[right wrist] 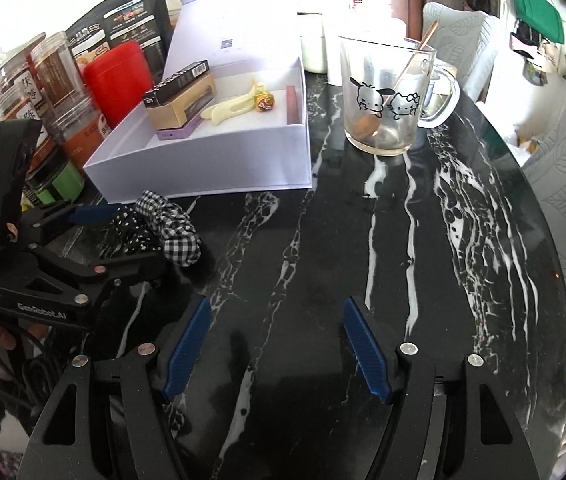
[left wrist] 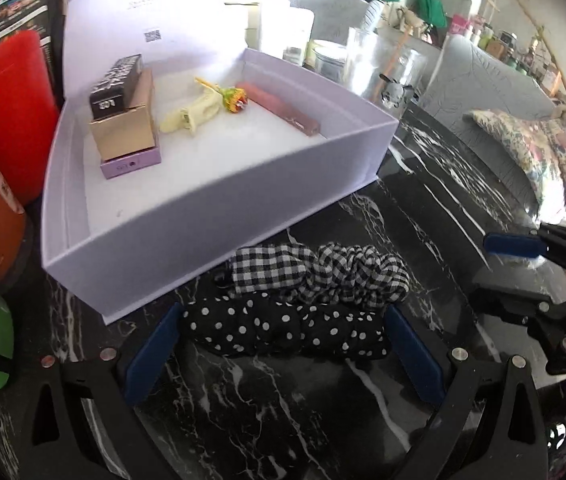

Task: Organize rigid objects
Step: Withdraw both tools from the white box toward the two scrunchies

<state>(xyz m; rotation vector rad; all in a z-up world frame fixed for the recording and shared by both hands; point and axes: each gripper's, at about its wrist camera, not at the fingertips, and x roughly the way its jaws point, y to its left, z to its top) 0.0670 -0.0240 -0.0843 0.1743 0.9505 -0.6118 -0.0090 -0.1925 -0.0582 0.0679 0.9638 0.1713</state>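
A black polka-dot scrunchie (left wrist: 283,332) lies on the black marble table (left wrist: 283,408), with a black-and-white gingham scrunchie (left wrist: 323,272) touching its far side. My left gripper (left wrist: 285,310) is open, its blue pads (left wrist: 151,344) standing at either end of the polka-dot scrunchie without squeezing it. Just beyond stands an open white box (left wrist: 203,208) holding a stack of small boxes (left wrist: 127,120), a yellow hair clip (left wrist: 191,114), a lollipop (left wrist: 235,98) and a pink tube (left wrist: 283,110). My right gripper (right wrist: 275,304) hangs open over bare marble, nothing between its fingers.
A glass mug (right wrist: 383,100) with a spoon stands right of the box. A red canister (right wrist: 117,80), clear jars (right wrist: 59,80) and a green-lidded jar (right wrist: 59,184) crowd the box's left side. The round table edge (right wrist: 555,240) curves away at right, with a cushioned chair beyond.
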